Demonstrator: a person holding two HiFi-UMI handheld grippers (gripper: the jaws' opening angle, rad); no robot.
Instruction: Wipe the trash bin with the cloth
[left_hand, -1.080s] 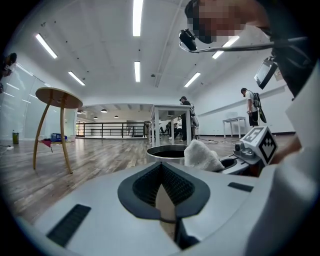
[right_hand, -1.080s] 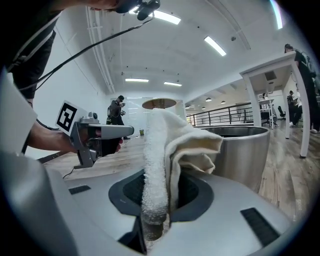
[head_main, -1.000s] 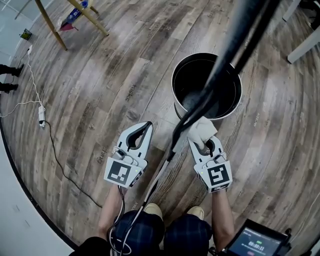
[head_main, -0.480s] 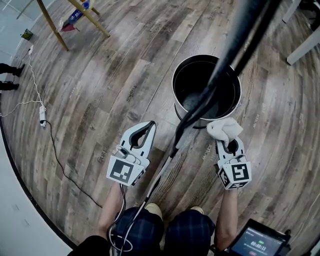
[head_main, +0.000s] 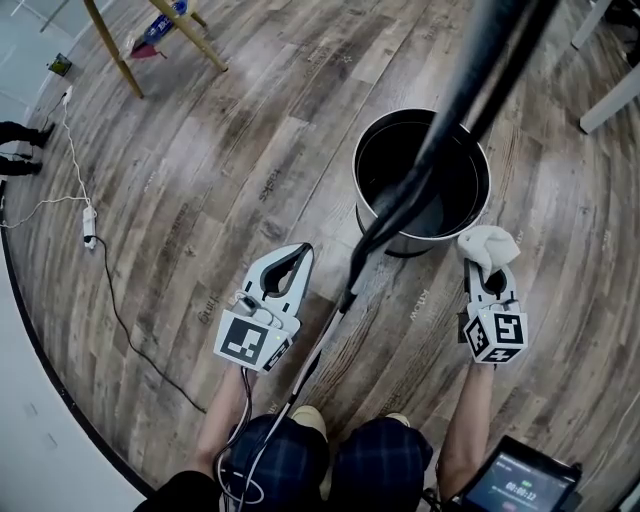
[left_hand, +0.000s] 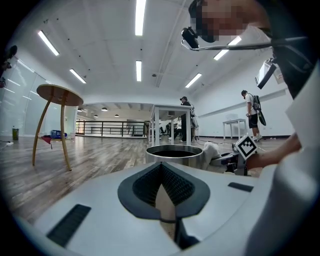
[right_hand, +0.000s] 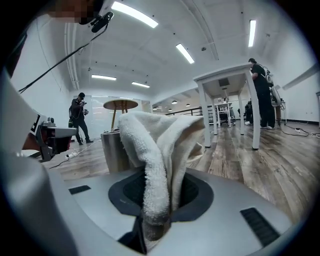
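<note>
right gripper (head_main: 487, 272): jaws clamped on the white cloth (head_main: 488, 243), which bunches up above the jaw tips. over the last second this gripper has shifted to the right, from the front of the trash bin (head_main: 366, 205) to its front-right side. the cloth now sits just beside the bin wall; contact cannot be confirmed. left gripper (head_main: 299, 254): jaws together, nothing between them, position nearly unchanged, short of the bin on the wood floor (head_main: 200, 180). the bin stands upright and has not moved.

Bin (head_main: 430, 238): shiny metal ext., dark int. Cloth (head_main: 487, 243): white terry, rough nap. Floor (head_main: 250, 130): wood-grain planks, slight sheen.
</note>
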